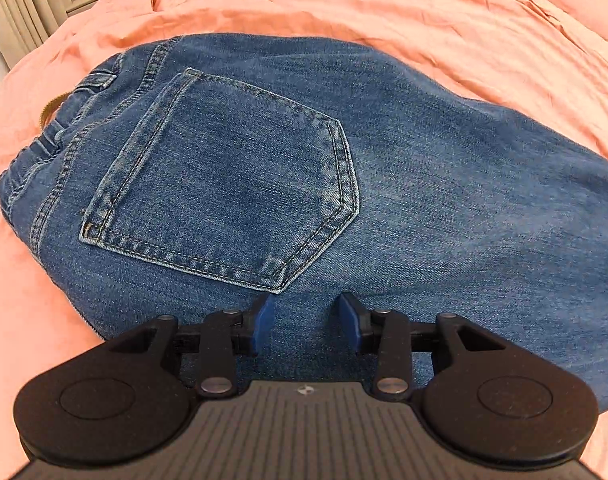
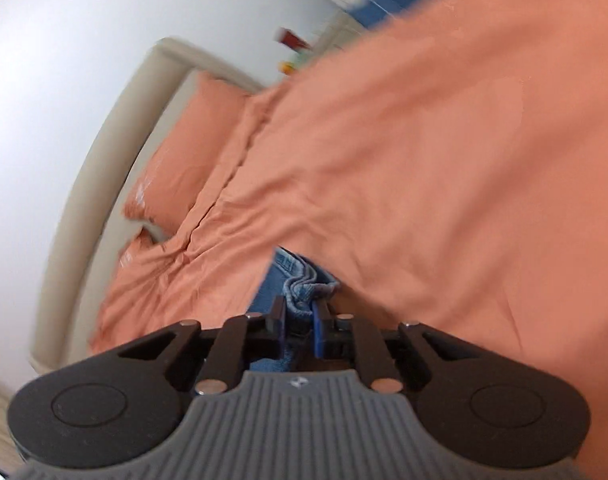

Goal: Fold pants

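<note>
I see open bedspread [image 1: 344, 4] toward the far edge | jeans [image 1: 424, 160] cover the near edge | pillow [image 2: 183, 148] blocks the headboard [image 2: 103, 168] edge

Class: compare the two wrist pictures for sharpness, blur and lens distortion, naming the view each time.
Left wrist view: sharp, evenly lit, stitching on the jeans crisp, fisheye bowing the bed cover. Right wrist view: motion blur smears the wall and bed cover; only the right gripper and pinched denim look fairly clear.

Faded blue denim pants [image 1: 344, 152], tan stitching; plain salmon-orange bedsheet [image 1: 344, 4]; blue-padded black tongs [image 1: 307, 318].
</note>
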